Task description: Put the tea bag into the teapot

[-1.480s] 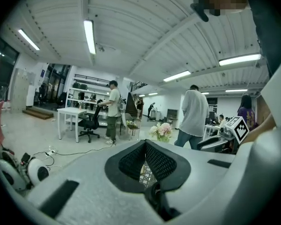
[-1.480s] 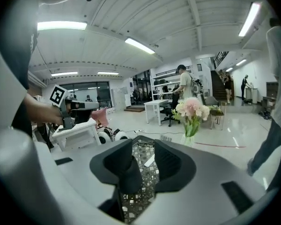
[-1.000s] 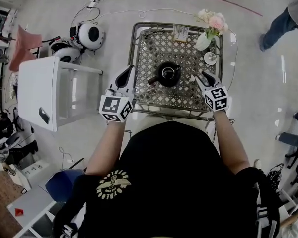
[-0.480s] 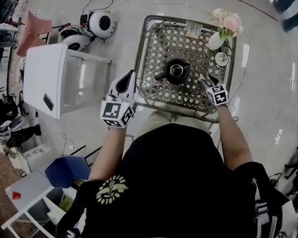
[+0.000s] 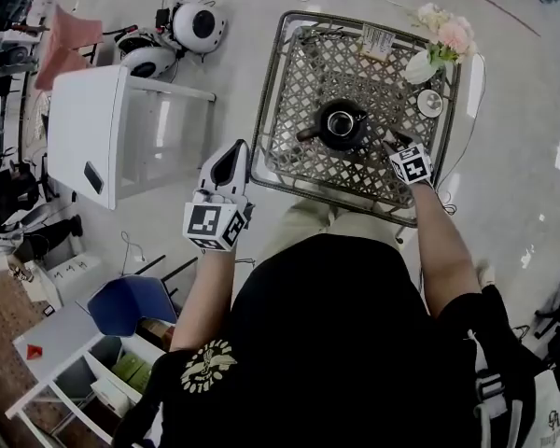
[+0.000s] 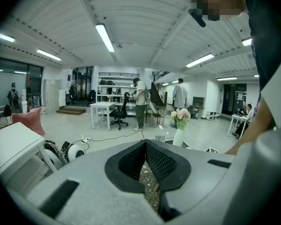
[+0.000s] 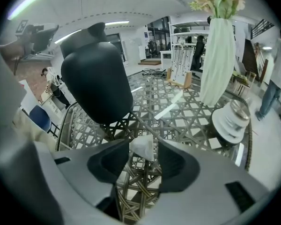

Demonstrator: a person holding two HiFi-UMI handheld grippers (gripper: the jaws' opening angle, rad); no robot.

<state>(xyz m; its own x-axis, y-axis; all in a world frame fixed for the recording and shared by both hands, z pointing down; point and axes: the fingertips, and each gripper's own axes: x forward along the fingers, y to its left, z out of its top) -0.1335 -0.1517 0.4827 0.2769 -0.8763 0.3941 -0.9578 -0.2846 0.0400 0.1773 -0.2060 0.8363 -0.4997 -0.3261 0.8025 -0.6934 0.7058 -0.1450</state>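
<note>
Since right claw [image 7: 143,143] advanced, tea bag [image 7: 144,150] between wider jaws

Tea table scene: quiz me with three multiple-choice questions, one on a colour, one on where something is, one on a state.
1. What colour is the teapot?
A. white
B. black
C. red

2. Where is the tea bag?
A. inside the teapot
B. on the floor
C. on the table, between the jaws of the right tool

3. How do the jaws of the left tool stand?
A. together, holding nothing
B. wide apart
C. clamped on a cup

Answers:
1 B: its body is black in the head view and the right gripper view.
2 C: the white bag lies on the lattice top between the parted jaws.
3 A: the left gripper view shows the pads meeting with nothing between them.
</note>
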